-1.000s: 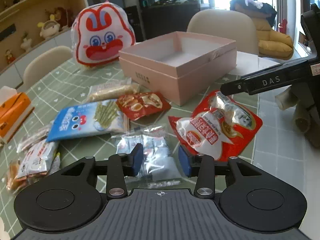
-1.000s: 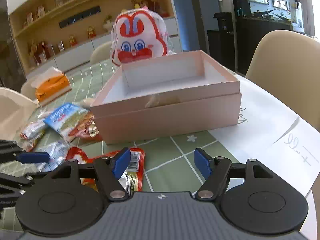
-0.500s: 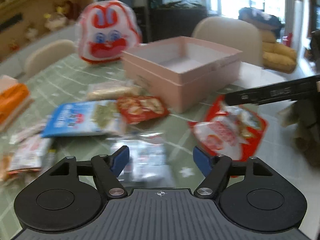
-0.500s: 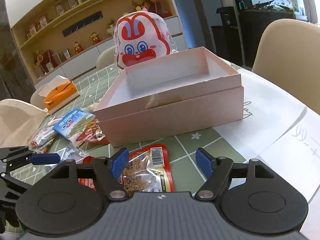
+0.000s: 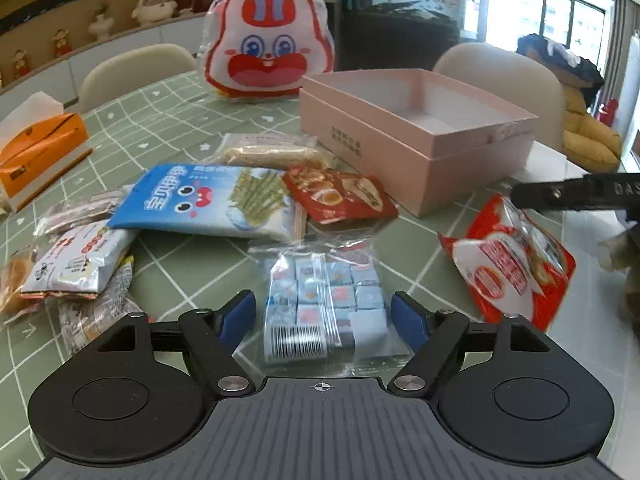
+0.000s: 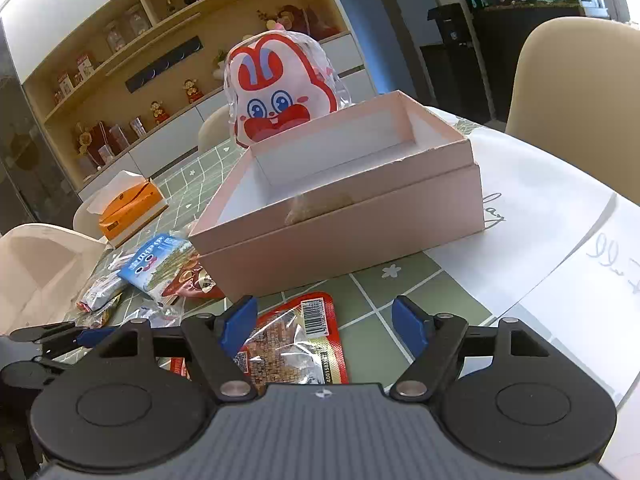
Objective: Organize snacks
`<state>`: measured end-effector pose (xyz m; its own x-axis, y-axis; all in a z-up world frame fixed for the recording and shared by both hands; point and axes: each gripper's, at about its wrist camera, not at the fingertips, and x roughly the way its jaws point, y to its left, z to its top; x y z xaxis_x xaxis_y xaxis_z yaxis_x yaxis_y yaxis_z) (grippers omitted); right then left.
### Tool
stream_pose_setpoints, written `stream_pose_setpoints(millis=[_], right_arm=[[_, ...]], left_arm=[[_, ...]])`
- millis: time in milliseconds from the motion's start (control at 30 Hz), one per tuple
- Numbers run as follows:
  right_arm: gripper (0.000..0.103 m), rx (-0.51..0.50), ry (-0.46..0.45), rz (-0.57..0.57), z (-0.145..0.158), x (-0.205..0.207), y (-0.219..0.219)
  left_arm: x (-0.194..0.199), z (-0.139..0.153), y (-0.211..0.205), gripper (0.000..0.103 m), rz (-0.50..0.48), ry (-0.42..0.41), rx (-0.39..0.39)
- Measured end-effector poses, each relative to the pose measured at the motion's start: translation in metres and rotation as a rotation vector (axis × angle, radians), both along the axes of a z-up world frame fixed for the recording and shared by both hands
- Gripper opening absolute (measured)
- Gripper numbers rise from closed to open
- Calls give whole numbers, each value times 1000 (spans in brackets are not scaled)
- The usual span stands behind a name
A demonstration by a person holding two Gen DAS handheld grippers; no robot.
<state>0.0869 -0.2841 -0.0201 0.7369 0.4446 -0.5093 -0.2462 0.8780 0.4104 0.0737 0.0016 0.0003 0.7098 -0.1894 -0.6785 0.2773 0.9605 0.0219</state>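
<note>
An empty pink box (image 5: 416, 148) stands open on the green table; it also shows in the right wrist view (image 6: 344, 200). My left gripper (image 5: 323, 316) is open, its pads on either side of a clear bag of blue candy cubes (image 5: 324, 304) that lies on the table. A blue snack bag (image 5: 204, 200), a small red packet (image 5: 340, 196) and a beige bar (image 5: 272, 152) lie beyond it. My right gripper (image 6: 323, 324) is open and empty above a red snack bag (image 6: 296, 344), which also shows in the left wrist view (image 5: 512, 264).
A rabbit-face bag (image 5: 268, 40) stands behind the box. An orange tissue box (image 5: 36, 152) sits far left. Several small packets (image 5: 76, 260) are piled at the left. White paper sheets (image 6: 560, 240) lie right of the box. Chairs ring the table.
My left gripper has opened from a narrow gap around the candy bag and turned slightly right. My right gripper has pulled back and up a little, showing more of the red bag.
</note>
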Motion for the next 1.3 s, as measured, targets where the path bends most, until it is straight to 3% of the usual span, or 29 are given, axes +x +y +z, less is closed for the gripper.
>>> stream_pose_setpoints(millis=[367,567,733,933,967,1033,1067,1100,1200,1300], right_arm=[[76,5,8,-11,0,1,-1],[76,-201,-16,-41,6,-2,30],[76,-234,9,-62,10,-2,37],[76,-337,2,-78,27,10,45],[75,-346,10,-92,28,16,43],[64,-354,39,-115,29,29,38],[53,-363,59,-123,28,37,35],[50,-375,74,-124,27,41,34],[50,-421,102,-107,21,40,34],[50,-465,91,-31,19,10,45]], left_arm=[[3,1,2,70,2,13,-35],[-21,1,15,69,-16,17,-89],[-44,0,22,69,-37,12,-106],[-69,-4,23,69,-38,-31,-65],[-72,-4,24,69,-37,-34,-69],[-75,-3,27,69,-37,-27,-88],[-75,-2,30,69,-36,-16,-103],[-74,-1,33,69,-35,-3,-123],[-74,1,41,69,-41,30,-185],[-73,2,48,69,-35,46,-234]])
